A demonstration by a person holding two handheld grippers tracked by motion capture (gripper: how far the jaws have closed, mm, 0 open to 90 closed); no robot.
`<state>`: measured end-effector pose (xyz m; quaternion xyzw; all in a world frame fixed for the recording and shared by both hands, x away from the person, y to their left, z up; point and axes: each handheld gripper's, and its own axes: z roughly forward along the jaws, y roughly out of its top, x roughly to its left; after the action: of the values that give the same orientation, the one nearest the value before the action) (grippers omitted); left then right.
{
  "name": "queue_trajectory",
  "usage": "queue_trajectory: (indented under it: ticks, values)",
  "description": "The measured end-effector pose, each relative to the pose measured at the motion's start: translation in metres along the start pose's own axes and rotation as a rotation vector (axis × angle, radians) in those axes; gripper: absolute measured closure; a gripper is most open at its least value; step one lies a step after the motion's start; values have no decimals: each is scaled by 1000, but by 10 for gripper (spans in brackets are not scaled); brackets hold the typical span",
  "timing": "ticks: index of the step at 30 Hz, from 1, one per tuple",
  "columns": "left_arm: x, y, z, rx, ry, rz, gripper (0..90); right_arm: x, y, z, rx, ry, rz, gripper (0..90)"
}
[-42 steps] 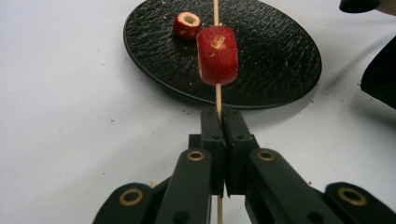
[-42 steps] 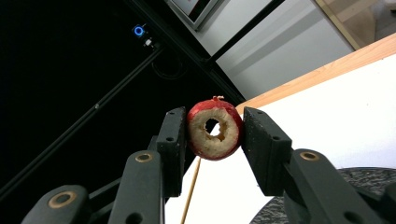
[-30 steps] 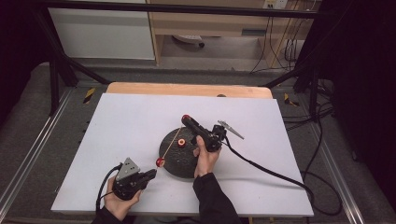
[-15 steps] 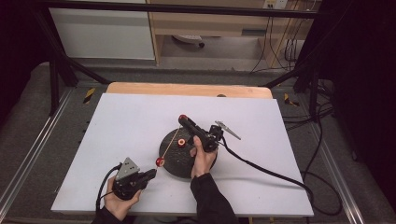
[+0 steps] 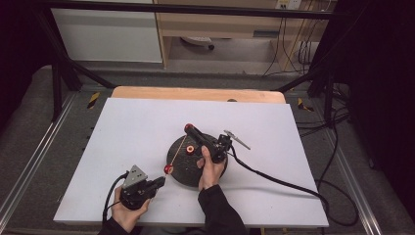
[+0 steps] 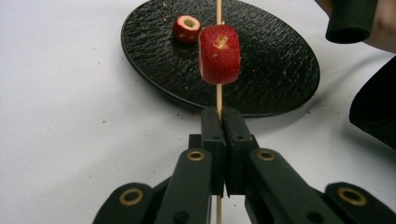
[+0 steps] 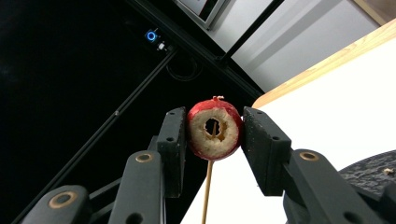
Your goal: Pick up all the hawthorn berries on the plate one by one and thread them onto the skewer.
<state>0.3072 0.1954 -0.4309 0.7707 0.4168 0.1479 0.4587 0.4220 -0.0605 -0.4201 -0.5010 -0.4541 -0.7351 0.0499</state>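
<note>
Your left gripper [image 6: 223, 135] clamps the wooden skewer [image 6: 218, 95] lower centre, your right gripper [image 7: 212, 133] clamps a cored red fruit piece [image 7: 215, 129], above the white tabletop [image 5: 137, 127] and black plate [image 6: 275, 60].

A white sheet [image 5: 122, 147] covers nearly the whole counter [image 5: 195, 94], whose bare wooden edge shows as a strip along the far side of the sheet. Small brown crumbs [image 6: 100, 122] are scattered on the sheet. Beyond the counter's far edge stands a white cabinet [image 5: 107, 34], and just beside it, to the right, a wooden shelf unit [image 5: 220, 24] with a castor wheel [image 5: 198, 41] underneath. Black frame bars [image 5: 63, 68] slant down at either far corner of the counter. To the right of the counter, loose black cables [image 5: 337, 147] trail over the grey floor [image 5: 29, 127]. Yellow-and-black striped tape [image 5: 93, 99] marks the floor near the counter's far left corner.
</note>
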Motion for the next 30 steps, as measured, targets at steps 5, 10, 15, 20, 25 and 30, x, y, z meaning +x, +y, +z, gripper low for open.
queue_trajectory:
  ticks: [5,10,15,20,25,30]
  values:
    - [-2,0,0,4,8,8,887,2,-1,-2,20,-3,-7,615]
    - [-2,-1,2,14,11,6,888,3,-4,-4,30,-2,-28,617]
    - [-5,1,1,9,-5,16,889,4,1,-4,65,-17,-64,618]
    - [-3,2,-1,-8,-9,11,889,3,6,-3,79,1,-64,619]
    - [-4,2,-2,-8,-7,17,889,2,6,-2,74,7,-53,620]
    - [-4,1,-3,-25,0,13,890,1,6,-2,66,9,-42,621]
